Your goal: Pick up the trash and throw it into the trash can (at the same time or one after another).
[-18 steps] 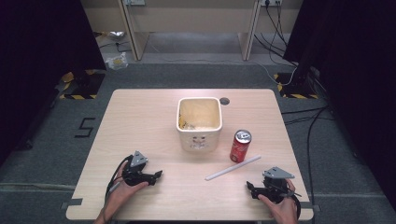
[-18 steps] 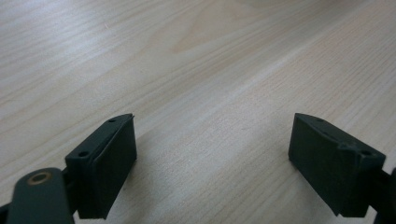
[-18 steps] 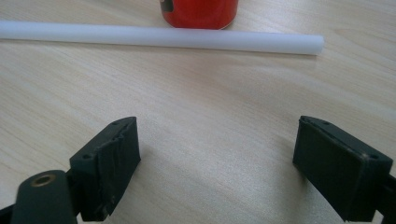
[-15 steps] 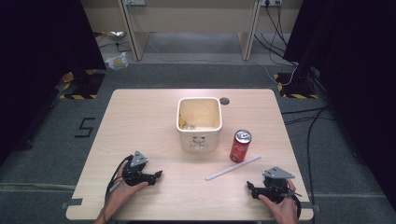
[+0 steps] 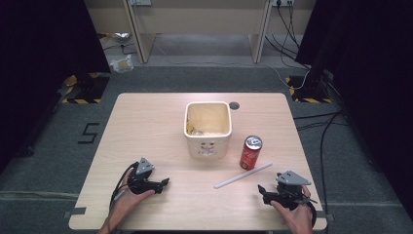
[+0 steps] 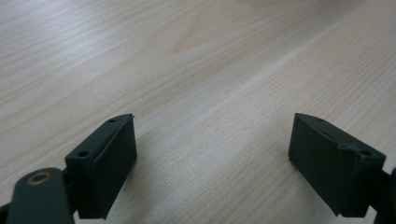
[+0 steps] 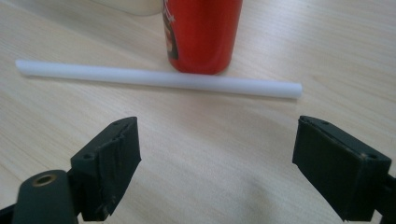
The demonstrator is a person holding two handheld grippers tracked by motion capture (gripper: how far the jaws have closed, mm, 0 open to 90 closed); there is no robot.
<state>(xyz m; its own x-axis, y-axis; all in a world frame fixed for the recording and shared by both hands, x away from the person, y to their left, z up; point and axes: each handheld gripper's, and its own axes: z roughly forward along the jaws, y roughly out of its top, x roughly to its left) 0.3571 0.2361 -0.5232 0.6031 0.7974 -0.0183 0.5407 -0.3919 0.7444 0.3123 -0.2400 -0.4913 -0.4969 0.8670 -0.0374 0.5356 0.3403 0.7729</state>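
Two hand-held grippers rest low at the near edge of the desk (image 5: 146, 122), each held by a hand. The left hand-held gripper (image 6: 212, 163) has its jaws spread wide over bare wood, gripping nothing. The right hand-held gripper (image 7: 217, 163) is likewise spread and empty. Just beyond it lies a white straw (image 7: 154, 78), flat on the desk. A red soda can (image 7: 201, 32) stands upright directly behind the straw. Farther back, mid-desk, sits a cream square bin (image 5: 207, 146), near the can.
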